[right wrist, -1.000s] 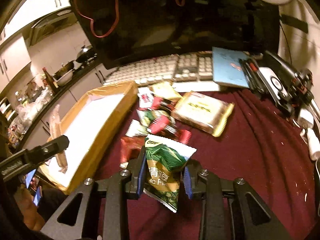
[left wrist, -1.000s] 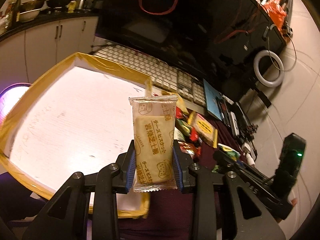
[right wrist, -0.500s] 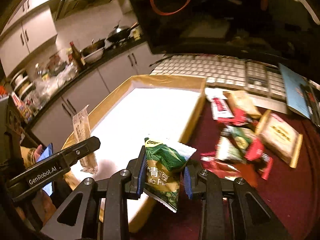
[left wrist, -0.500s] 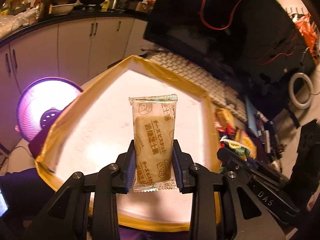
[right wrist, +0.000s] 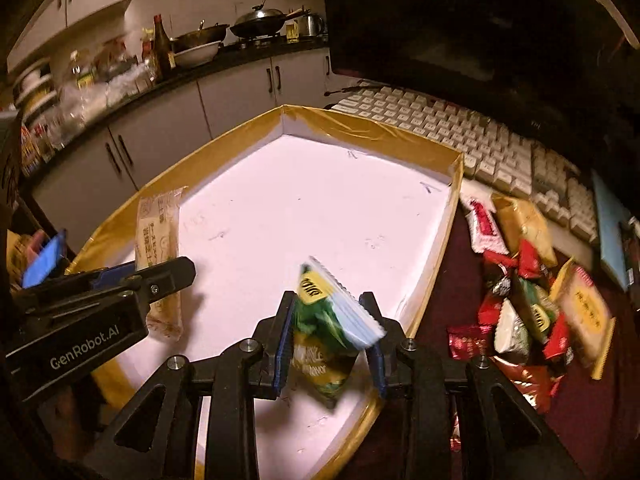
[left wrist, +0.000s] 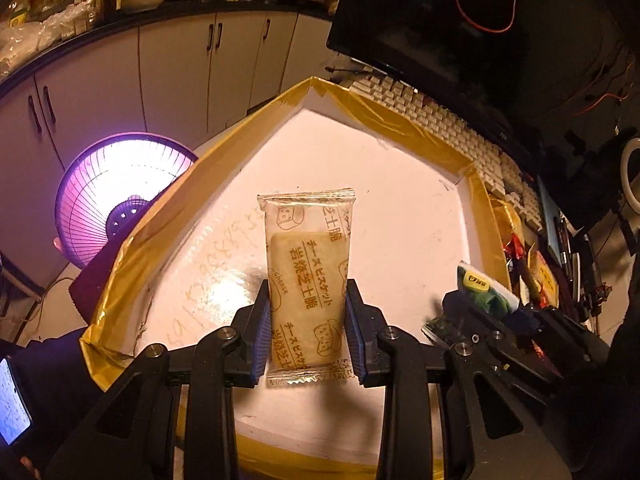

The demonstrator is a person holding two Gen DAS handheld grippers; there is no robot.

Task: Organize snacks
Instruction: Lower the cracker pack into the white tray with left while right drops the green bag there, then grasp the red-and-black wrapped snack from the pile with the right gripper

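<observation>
1. Flanking the white tray (right wrist: 360,128) with its tan taped rim, a pale keyboard (right wrist: 460,132) lay along the far side, under a dark monitor (right wrist: 480,20).
2. A heap of loose snack packets (right wrist: 528,292) sat on the dark red cloth of the worktop (right wrist: 452,292), just right of the tray and apart from both grippers.
3. A glowing purple fan (left wrist: 116,200) stood beyond the tray's left edge, in front of white cabinets (left wrist: 176,68).
4. Nothing lay on the tray floor below either tool.
5. The left gripper (left wrist: 306,332) had its jaws clenched on a clear-wrapped cheese biscuit packet (left wrist: 306,280), held upright above the tray.
6. The right gripper (right wrist: 330,344) carried a green snack bag (right wrist: 324,336) between its jaws, tilted and blurred, over the tray's near right corner; whether the jaws pressed it could not be told.
</observation>
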